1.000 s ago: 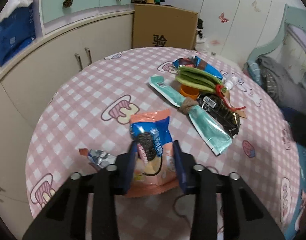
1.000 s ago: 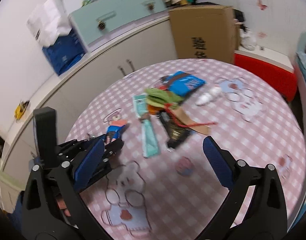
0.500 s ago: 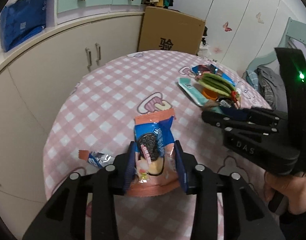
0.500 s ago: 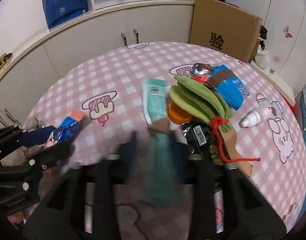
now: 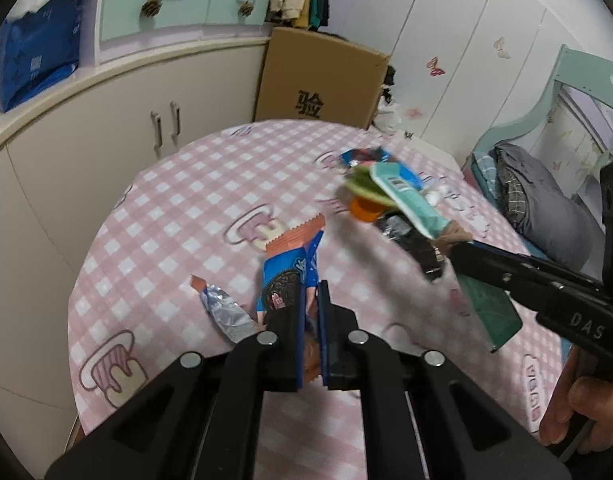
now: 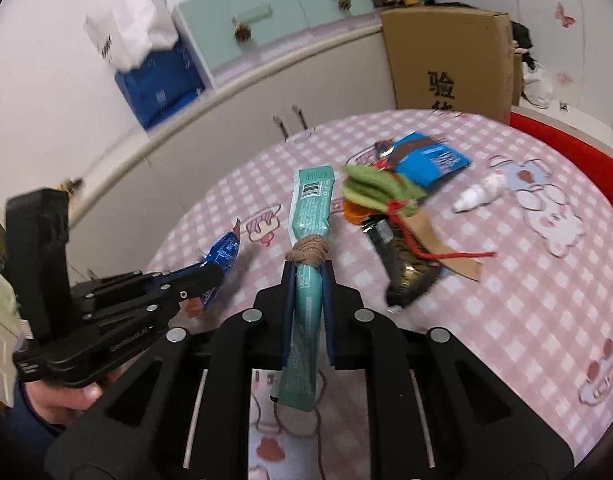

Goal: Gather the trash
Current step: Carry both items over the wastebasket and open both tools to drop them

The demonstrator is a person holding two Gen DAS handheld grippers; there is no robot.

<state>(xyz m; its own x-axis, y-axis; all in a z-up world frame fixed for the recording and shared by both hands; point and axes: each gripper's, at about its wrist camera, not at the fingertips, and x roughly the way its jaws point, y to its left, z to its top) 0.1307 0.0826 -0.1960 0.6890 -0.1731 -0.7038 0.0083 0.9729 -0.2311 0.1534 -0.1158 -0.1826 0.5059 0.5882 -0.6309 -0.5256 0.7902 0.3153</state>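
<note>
While both your tools are loaded: two pieces of trash are off the pink checked tabletop (image 5: 178,208) at once.
Left gripper (image 5: 311,312): your jaws are clenched on the blue-and-orange cookie wrapper (image 5: 290,268), folded thin between them and held above the tabletop's near-left part.
Right gripper (image 6: 308,288): your jaws are clenched on the long teal packet (image 6: 310,208), which carries a knot of brown twine (image 6: 308,250) around its middle just ahead of the jaws; one end sticks forward, the other hangs back between the fingers.
Foil wrapper (image 5: 224,312): crumpled silver, lying on the tabletop just left of the left gripper.
Far-right pile: a green felt piece (image 6: 380,188) sits over an orange cap (image 6: 354,212), with a blue packet (image 6: 428,162) behind it toward the far edge and a black wrapper (image 6: 406,268) with red string in front.
Small white bottle (image 6: 480,196): on its side near the tabletop's right edge, apart from the pile.
Beyond the far edge: a cardboard box (image 5: 322,80).
</note>
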